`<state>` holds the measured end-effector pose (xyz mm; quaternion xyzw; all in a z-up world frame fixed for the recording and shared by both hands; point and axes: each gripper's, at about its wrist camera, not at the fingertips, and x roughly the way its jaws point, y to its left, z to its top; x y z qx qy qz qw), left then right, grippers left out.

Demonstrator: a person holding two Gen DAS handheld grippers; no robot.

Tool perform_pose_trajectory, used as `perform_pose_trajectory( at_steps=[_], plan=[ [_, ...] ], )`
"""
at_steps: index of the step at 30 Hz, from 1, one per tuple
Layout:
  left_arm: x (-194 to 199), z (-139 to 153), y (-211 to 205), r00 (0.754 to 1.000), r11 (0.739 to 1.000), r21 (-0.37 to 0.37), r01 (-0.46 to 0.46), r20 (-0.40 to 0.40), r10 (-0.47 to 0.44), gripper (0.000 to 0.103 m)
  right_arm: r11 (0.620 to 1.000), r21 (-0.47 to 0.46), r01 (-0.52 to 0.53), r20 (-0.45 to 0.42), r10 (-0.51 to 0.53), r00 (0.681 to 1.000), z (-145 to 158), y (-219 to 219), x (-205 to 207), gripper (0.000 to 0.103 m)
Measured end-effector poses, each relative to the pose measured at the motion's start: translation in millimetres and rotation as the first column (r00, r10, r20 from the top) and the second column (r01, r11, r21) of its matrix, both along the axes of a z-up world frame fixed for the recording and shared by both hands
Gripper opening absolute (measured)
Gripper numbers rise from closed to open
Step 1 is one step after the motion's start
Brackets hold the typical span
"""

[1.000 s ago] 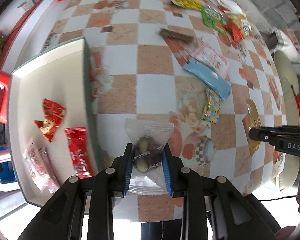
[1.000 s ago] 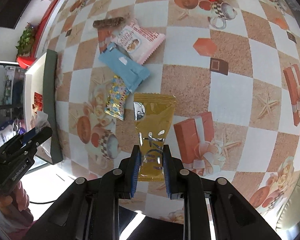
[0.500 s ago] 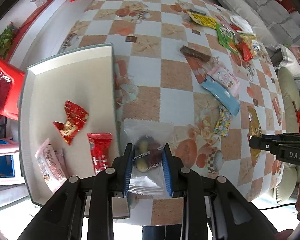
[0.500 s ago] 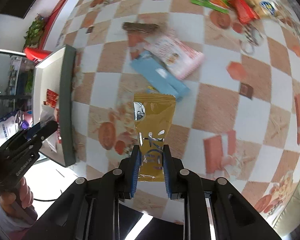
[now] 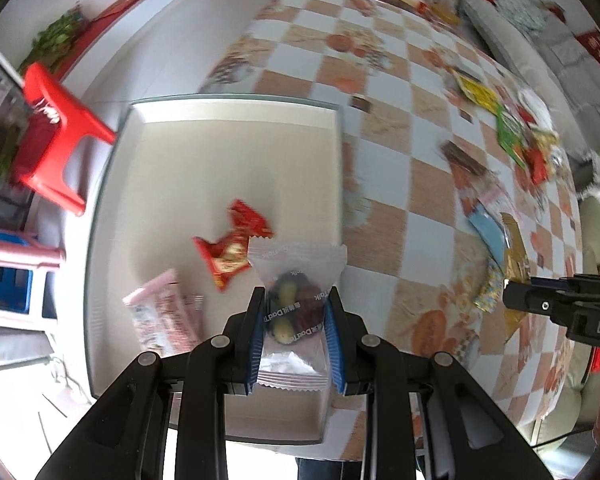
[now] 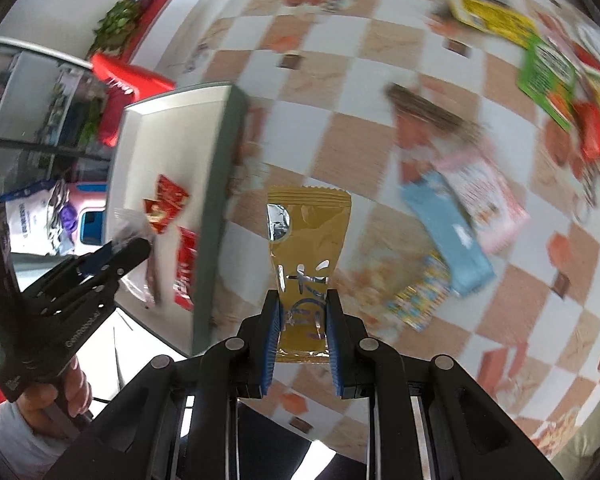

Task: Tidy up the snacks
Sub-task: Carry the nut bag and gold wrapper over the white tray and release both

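Note:
My left gripper is shut on a clear snack packet with dark and pale pieces inside, held over the right part of the cream tray. The tray holds a red packet and a pink packet. My right gripper is shut on a gold snack packet, held above the checkered table just right of the tray's wall. The left gripper also shows in the right wrist view, the right gripper in the left wrist view.
Loose snacks lie on the checkered table: a blue packet, a pink packet, a speckled packet, a brown bar, green and yellow packets farther off. A red stool stands beyond the tray.
Both grippers have swung left toward the tray. The left one now holds the clear packet over the tray; the right one has carried the gold packet close to the tray's wall.

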<state>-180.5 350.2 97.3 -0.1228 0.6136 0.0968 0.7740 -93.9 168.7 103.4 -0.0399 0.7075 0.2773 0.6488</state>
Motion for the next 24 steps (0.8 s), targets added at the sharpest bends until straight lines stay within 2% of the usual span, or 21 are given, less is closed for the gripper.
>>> perform_pose_trajectory(
  at_steps=[5, 15, 21, 22, 23, 24],
  plan=[
    [-7.9, -4.0, 28.4, 0.997, 0.997, 0.004, -0.077, -0.012, 0.077, 0.03, 0.997, 0.027, -0.074, -0.006, 0.074, 0.997, 0.5, 47.2, -1.3, 0.023],
    [-18.4, -13.5, 55.5, 0.987, 0.988, 0.01, -0.155, -0.034, 0.156, 0.03, 0.983, 0.063, -0.174, -0.038, 0.176, 0.984, -12.1, 133.5, -8.0, 0.023],
    [-23.3, -23.6, 59.3, 0.984, 0.985, 0.025, -0.169, -0.061, 0.17, 0.033, 0.981, 0.039, -0.192, -0.054, 0.194, 0.98, -22.8, 151.9, -7.8, 0.023],
    [-24.3, -25.3, 59.0, 0.982, 0.984, 0.022, -0.177, -0.066, 0.178, 0.045, 0.981, 0.028, -0.191, -0.053, 0.192, 0.98, -24.0, 150.8, -8.0, 0.027],
    [-25.5, -27.1, 58.6, 0.981, 0.984, 0.024, -0.179, -0.072, 0.18, 0.061, 0.982, 0.017, -0.19, -0.054, 0.191, 0.98, -25.6, 148.8, -7.9, 0.035],
    [-26.5, -27.9, 58.9, 0.98, 0.983, 0.032, -0.182, -0.073, 0.184, 0.067, 0.982, 0.009, -0.188, -0.058, 0.188, 0.98, -26.2, 145.9, -6.3, 0.068]
  ],
)
